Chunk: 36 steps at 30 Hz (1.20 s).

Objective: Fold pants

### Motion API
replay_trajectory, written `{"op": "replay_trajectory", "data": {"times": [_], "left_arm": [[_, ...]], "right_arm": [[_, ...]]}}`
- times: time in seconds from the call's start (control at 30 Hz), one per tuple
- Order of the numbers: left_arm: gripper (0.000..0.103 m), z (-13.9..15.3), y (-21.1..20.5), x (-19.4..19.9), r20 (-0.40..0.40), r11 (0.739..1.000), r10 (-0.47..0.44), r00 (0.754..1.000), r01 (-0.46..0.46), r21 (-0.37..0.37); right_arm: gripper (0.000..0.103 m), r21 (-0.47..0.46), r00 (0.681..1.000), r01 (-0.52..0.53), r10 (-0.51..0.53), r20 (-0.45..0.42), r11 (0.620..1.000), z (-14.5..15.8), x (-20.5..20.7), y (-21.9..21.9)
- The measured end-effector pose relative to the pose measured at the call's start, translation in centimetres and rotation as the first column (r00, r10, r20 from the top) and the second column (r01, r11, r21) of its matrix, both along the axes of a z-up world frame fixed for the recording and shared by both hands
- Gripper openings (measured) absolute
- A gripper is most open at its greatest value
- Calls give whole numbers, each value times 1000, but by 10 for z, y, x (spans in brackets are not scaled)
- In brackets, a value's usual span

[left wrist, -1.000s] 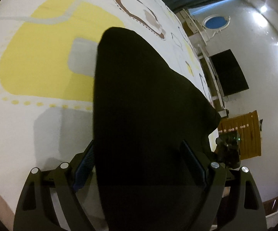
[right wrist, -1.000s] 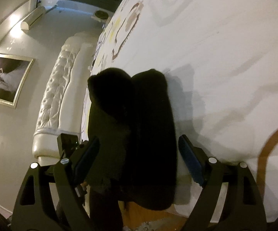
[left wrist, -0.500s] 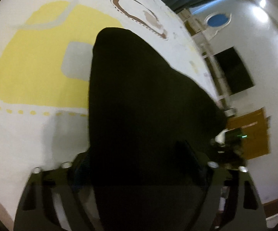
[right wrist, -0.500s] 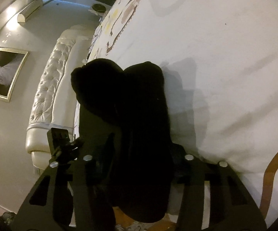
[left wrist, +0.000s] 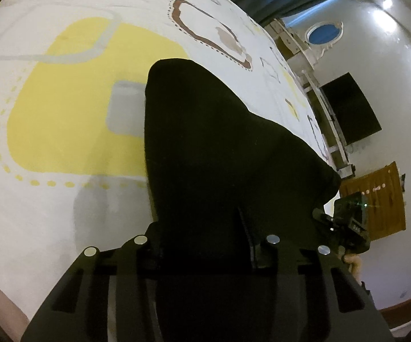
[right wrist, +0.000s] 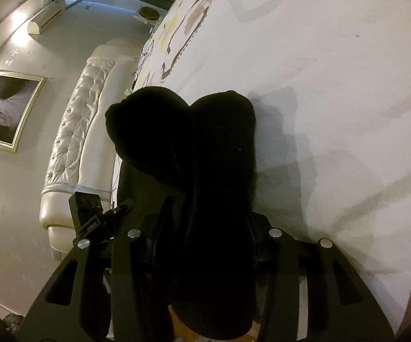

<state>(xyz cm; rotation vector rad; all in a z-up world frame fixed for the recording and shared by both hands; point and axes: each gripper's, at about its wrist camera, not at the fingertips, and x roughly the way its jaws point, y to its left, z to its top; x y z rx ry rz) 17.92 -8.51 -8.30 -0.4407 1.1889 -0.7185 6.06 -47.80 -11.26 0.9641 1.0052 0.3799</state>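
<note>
Two grippers bite one pair of black pants (left wrist: 222,148) at the near edge of the patterned bedspread (left wrist: 63,108). The left gripper (left wrist: 205,236) is closing on the cloth; the right gripper (right wrist: 205,228) already pinches a bunched part. I'd lift both evenly, keeping the fabric taut.

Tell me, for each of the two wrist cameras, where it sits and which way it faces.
Left wrist: sits on the left gripper, facing down along its fingers over the black pants and patterned bedspread toward a wall with a dark screen; its jaws are closing on the pants.
Right wrist: sits on the right gripper, facing down over the pants toward the tufted headboard and framed picture; its jaws grip the pants.
Shared: pants, bedspread, and each view catches part of the other gripper.
</note>
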Motion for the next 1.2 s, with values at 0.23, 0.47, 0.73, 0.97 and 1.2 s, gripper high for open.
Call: {"op": "replay_trajectory", "data": {"times": [0.23,0.47,0.73,0.97,1.2], "left_arm": [[40,-1,27,16,-1,999,45,999,-45,-11],[40,-2,53,42,0,998,69,998,-69,-11],[42,-9,79,68,-9,996,81,997,-82,-42],[42,-9,89,76,-10,996,74,997,-75,-55],[44,-13,97,72,-8,995,56,998,-56,-77]], "right_arm": [[44,9,1000,-16,16,2,1000,-4,25,16],[44,12,999,-41,41,1,999,-5,69,38],[44,7,998,-65,65,-2,998,-5,111,54],[44,-3,997,-76,76,-9,997,-4,127,62],[44,-5,997,-75,75,-9,997,-3,128,63]]}}
